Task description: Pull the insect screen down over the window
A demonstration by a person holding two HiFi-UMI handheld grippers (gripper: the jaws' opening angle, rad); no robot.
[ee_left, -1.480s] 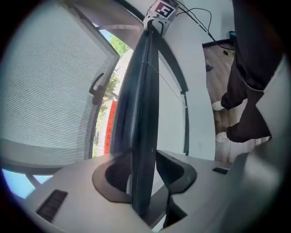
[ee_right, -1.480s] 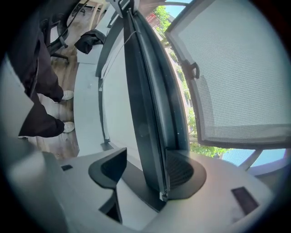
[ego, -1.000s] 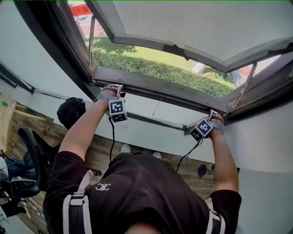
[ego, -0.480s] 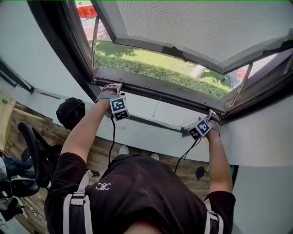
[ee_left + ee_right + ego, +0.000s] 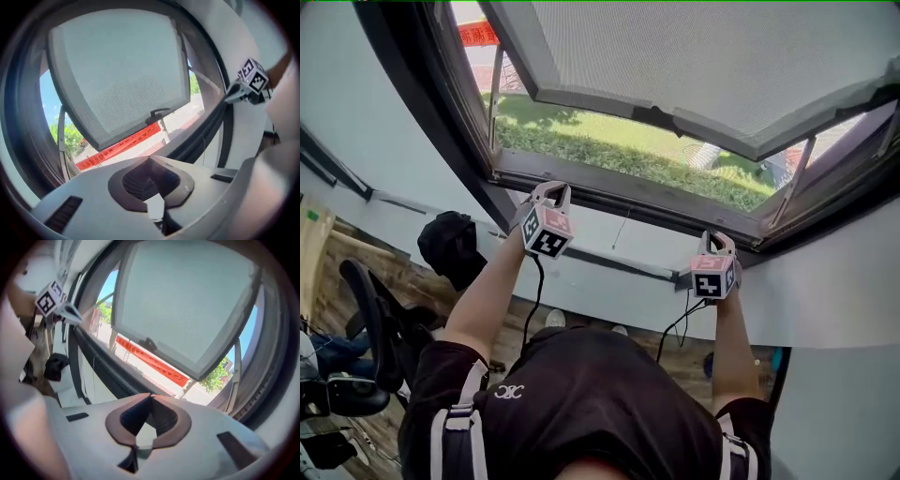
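Left hand-held gripper (image 5: 551,187) is raised just below the window's lower rail (image 5: 619,192), its jaws just closed tip to tip with nothing between them, as its own view (image 5: 150,159) shows. Right hand-held gripper (image 5: 715,239) is further along and also just under the lower rail, its jaws likewise just closed and empty (image 5: 151,394). Neither one touches the rail. A black cable (image 5: 534,291) trails down from the left one.

The insect screen (image 5: 694,56) stands above the lower rail, tilted, with its grey bottom bar well clear of the rail. A dark handle (image 5: 661,117) sits at the middle of that bar, above the stretch of rail between the two hand-held grippers. Sunlit grass (image 5: 609,141) shows through the gap between the bar and the rail, and a red banner (image 5: 117,147) runs across the street beyond the rail.

Below the rail are a white wall (image 5: 609,272) and the person's black shirt (image 5: 600,403). Below the rail's left end, a black bag (image 5: 450,246) and an office chair (image 5: 366,319) stand on the wooden floor (image 5: 356,258).
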